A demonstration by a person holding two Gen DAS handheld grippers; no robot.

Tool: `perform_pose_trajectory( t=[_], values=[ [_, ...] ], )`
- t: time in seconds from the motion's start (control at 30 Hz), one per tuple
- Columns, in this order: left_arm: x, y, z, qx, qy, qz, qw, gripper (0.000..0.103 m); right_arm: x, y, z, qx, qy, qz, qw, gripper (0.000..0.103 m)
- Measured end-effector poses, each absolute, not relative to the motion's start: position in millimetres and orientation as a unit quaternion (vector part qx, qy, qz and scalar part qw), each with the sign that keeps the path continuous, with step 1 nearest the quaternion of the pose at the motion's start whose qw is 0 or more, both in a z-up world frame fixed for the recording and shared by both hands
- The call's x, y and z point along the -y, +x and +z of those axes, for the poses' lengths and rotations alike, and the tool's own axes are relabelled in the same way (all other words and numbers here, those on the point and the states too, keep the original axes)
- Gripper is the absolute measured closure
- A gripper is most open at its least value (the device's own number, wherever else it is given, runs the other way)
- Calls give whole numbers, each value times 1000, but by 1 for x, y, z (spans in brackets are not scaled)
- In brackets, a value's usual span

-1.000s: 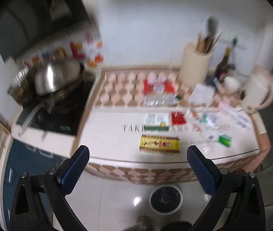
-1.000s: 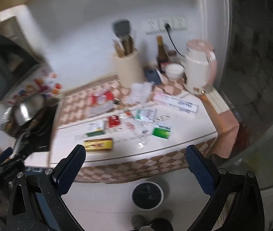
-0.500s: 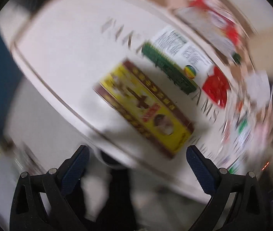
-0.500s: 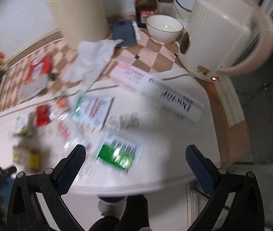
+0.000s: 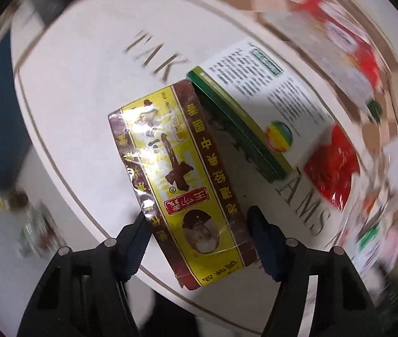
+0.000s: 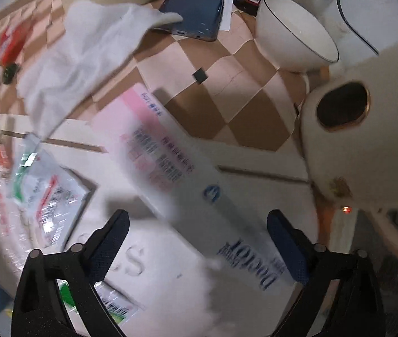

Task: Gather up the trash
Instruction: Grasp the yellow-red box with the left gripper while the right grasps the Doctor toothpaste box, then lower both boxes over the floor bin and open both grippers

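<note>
In the left wrist view a yellow and maroon box (image 5: 180,174) lies on the white counter (image 5: 81,90). My left gripper (image 5: 199,238) has closed in around its near end, a finger on each side, touching or nearly touching it. A green and white box (image 5: 255,106) lies just beyond. In the right wrist view a long pink and white box (image 6: 187,185) lies diagonally on the counter. My right gripper (image 6: 199,241) is open and straddles its near part, fingers well apart from it.
Red wrappers (image 5: 331,165) and small packets (image 6: 44,193) litter the counter. A white cloth (image 6: 86,47), a phone (image 6: 196,11), a white bowl (image 6: 294,33) and a cream kettle (image 6: 367,129) stand at the back right. The counter edge (image 5: 67,191) drops to the floor.
Both grippers dropped from a far view down to the counter. The left jaws narrowed around the yellow box. The right gripper closed in over the pink and white box.
</note>
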State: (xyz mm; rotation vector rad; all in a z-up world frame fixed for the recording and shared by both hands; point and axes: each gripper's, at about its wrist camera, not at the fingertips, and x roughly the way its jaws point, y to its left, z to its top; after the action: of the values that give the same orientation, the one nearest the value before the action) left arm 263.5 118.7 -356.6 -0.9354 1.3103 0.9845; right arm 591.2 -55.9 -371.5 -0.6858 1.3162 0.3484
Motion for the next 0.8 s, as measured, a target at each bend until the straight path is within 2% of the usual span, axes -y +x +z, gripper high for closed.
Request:
perform_pose_trajectory(
  t=[0.03,0.13,0.33,0.43,0.6,0.8],
  values=[
    [-115,267,-355,-570,-373,422,599,39,55,591,-371,-592,-313,160,725,25],
    [-99,271,-349,-589,-302,413,625,41,57,586,-363,-595,-284,193,727,33],
    [-104,270,-353,-591,-282,397,643,43,77,571,-354,-618,-181,216,734,46],
    [-98,262,-353,-583,-263,385,666,44,91,559,-347,-621,-128,211,744,48],
    [-79,251,-313,-560,-221,349,718,44,97,532,-313,-600,-98,204,767,50],
    [-47,191,-273,-538,-177,263,781,45,103,446,-269,-568,-55,211,794,51]
  ],
)
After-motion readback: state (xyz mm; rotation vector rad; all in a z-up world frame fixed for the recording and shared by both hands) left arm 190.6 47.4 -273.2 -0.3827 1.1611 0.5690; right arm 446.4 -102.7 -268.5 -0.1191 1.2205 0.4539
